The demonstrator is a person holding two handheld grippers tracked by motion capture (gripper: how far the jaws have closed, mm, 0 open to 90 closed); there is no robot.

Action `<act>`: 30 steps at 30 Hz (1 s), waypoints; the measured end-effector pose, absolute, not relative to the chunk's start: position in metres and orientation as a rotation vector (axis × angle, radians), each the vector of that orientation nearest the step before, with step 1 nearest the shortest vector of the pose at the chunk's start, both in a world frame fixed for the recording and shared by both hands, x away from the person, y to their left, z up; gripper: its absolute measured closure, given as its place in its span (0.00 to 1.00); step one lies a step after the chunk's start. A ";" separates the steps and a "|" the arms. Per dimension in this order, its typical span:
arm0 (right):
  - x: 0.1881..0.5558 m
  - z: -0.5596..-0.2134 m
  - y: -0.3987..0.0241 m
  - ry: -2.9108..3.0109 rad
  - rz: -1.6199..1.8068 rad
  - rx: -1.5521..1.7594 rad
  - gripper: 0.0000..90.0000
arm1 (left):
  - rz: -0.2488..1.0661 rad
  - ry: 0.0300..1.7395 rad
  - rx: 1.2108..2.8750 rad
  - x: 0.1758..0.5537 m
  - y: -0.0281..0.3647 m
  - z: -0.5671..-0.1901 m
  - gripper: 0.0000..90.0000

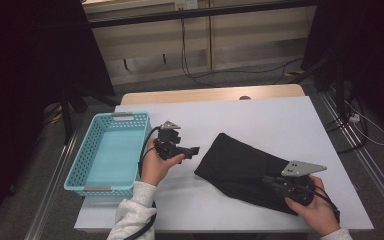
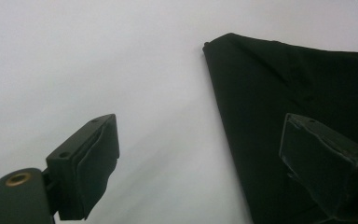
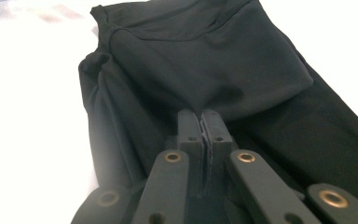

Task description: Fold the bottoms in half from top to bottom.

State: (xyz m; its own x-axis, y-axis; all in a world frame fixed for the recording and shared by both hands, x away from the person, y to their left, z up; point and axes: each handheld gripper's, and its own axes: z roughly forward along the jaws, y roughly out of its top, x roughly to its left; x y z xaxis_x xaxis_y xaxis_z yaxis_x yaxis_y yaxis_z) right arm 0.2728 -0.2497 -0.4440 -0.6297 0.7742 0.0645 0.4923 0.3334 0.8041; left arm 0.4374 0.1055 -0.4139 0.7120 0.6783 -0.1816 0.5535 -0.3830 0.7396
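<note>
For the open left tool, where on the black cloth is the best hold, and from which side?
Take the cloth at its near-left corner, coming from the white table side. That corner lies flat with bare table beside it, so one jaw of the left tool could probably slide under while the right tool pinches the other end.

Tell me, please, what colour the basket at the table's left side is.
The basket is light blue, clearest in the high view.

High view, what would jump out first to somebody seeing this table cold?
The folded black cloth garment on the white table draws the eye first, lying right of centre with the right gripper shut above its near end. Next comes the light blue perforated plastic basket at the table's left edge, with the left gripper held open between basket and cloth.
</note>
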 end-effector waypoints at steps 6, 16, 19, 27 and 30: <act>0.272 -0.443 -0.251 2.274 1.195 1.126 0.98 | 0.184 0.937 2.082 0.438 0.106 -0.414 0.13; 0.271 -0.443 -0.254 2.270 1.180 1.128 0.98 | 0.181 0.937 2.084 0.438 0.108 -0.413 0.13; 0.271 -0.442 -0.255 2.264 1.183 1.131 0.98 | 0.184 0.937 2.083 0.438 0.107 -0.413 0.13; 0.271 -0.443 -0.255 2.273 1.173 1.126 0.98 | 0.180 0.936 2.093 0.437 0.107 -0.413 0.13; 0.272 -0.442 -0.256 2.266 1.171 1.129 0.98 | 0.185 0.940 2.101 0.437 0.105 -0.415 0.13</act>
State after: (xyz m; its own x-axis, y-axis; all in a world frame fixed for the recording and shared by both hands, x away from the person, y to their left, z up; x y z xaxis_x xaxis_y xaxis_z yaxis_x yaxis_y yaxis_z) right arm 0.2721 -0.2562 -0.4420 -0.6207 0.7825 0.0491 0.4926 0.3405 0.8009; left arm 0.4369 0.1049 -0.4155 0.7121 0.6788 -0.1792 0.5603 -0.3957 0.7277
